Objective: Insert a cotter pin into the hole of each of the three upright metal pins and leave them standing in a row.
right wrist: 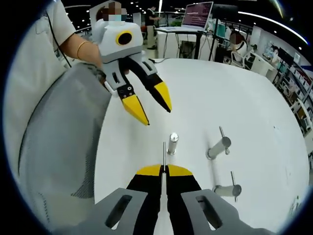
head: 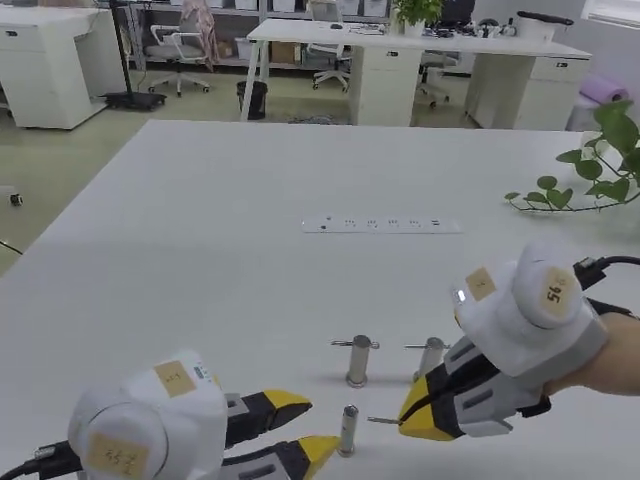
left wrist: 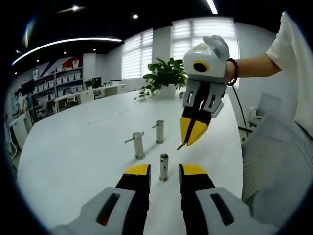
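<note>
Nearest, the left gripper (head: 305, 425) lies low over the white table (head: 200, 250), reaching in from the lower left. Its rounded white shell sits toward the person, and its black, yellow-capped jaws are spread apart with nothing between them. Just beyond the tips stands the bare pin (head: 349, 430), a short upright cylinder of dull grey metal with no cotter through it. In the left gripper view it lines up with the gap between the jaws (left wrist: 164, 166), untouched.

Beside it, the right gripper (head: 412, 415) slants down from the right on a bare forearm, with its wedge-shaped yellow tips pointing left. Its jaws are pressed together on a cotter pin (head: 383, 420), a thin straight sliver of wire. In the right gripper view the wire juts from the tips (right wrist: 164, 156) toward the bare pin and stops just short of it.

Farther back stand the middle pin (head: 358, 360) and the right-hand pin (head: 431, 355), both smooth metal cylinders. Each stands upright with a cotter lying crosswise through it near the top.

Well beyond them a flat white power strip (head: 382, 225) lies on the matte tabletop. A leafy green plant (head: 590, 170) trails in at the far right edge.
</note>
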A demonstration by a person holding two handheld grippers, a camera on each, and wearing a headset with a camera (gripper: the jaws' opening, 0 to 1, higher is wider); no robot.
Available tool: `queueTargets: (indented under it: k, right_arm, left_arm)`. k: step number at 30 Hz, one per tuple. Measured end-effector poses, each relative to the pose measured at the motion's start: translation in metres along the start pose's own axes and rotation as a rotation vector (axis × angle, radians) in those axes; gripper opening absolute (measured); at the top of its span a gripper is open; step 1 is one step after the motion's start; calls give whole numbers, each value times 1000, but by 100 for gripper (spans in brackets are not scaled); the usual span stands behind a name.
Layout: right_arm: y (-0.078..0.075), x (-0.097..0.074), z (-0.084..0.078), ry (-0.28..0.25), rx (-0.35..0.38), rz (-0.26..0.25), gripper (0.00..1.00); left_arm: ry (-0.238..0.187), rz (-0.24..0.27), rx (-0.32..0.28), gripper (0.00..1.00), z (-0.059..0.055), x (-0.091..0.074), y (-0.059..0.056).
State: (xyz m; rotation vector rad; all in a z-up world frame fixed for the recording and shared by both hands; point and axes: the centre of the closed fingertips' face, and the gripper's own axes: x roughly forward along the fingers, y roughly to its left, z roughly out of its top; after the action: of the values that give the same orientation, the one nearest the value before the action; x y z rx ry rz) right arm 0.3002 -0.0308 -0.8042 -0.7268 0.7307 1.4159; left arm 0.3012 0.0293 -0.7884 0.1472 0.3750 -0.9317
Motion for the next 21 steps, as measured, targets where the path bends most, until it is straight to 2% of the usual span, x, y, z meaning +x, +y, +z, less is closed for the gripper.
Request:
queueTargets:
  k: [21]
  right_arm:
    - [-15,17,-9,35,-24,14,3]
  left_arm:
    - [72,16,-14,17,-24,31,5]
